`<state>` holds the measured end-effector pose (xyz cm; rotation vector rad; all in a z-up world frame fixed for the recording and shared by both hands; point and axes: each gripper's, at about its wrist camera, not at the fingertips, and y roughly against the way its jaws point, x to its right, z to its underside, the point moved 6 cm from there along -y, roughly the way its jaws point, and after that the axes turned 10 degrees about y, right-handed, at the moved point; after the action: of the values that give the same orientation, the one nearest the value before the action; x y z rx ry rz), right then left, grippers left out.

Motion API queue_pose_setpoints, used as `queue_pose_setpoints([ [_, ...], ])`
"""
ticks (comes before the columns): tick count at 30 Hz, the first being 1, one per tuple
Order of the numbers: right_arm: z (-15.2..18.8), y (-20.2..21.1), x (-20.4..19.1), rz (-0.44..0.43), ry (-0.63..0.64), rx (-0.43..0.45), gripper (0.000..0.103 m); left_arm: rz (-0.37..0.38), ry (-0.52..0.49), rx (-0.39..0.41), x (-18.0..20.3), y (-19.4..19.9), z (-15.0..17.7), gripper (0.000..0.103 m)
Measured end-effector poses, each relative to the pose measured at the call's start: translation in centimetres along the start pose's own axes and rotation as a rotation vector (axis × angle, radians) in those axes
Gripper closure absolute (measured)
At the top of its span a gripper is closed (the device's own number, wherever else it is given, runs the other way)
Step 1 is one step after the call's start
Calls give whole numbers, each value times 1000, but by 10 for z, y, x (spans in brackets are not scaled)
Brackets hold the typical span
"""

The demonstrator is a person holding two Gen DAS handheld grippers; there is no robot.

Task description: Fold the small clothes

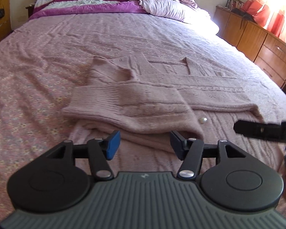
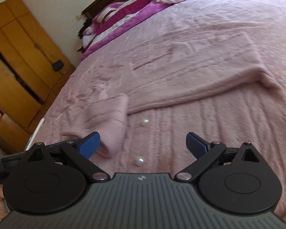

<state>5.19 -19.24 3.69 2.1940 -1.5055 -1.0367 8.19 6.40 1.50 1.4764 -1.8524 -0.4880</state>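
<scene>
Pink knitted button-up cardigan lying flat near the bed's foot edge, both sleeves already folded across the body. Left tongs and right tongs spread apart, holding nothing. Still left, probably: folding the body over.

Pink cardigan on pink bed

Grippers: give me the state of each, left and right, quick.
Left gripper: open, holding nothing; jaws apart above the folded sweater.
Right gripper: open, holding nothing; jaws wide over the sweater.
</scene>
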Motion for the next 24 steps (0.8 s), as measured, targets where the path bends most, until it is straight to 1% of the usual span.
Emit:
queue_pose_setpoints([
  [5,-17,-21,-17,-48,10,-57,3,-53,49,3,-20,-2,-1,43],
  [10,-31,-45,-31,-55,61,-98,3,-89,87,10,-37,-3,-4,43],
  [14,-31,-68,-33,-69,46,-140,4,-109,81,18,-42,-7,-7,43],
  [17,-32,-83,-33,-61,51,-154,5,-147,59,24,-46,-11,-8,43],
  [20,-37,-92,-35,-63,79,-154,15,-169,46,35,-50,-15,-8,43],
  [22,-37,-100,-33,-78,41,-183,24,-189,39,42,-53,-19,-8,43],
  [23,-37,-102,-33,-90,29,-191,26,-192,41,42,-54,-21,-7,43],
  [24,-36,-106,-34,-95,24,-201,31,-191,49,39,-56,-23,-7,43],
])
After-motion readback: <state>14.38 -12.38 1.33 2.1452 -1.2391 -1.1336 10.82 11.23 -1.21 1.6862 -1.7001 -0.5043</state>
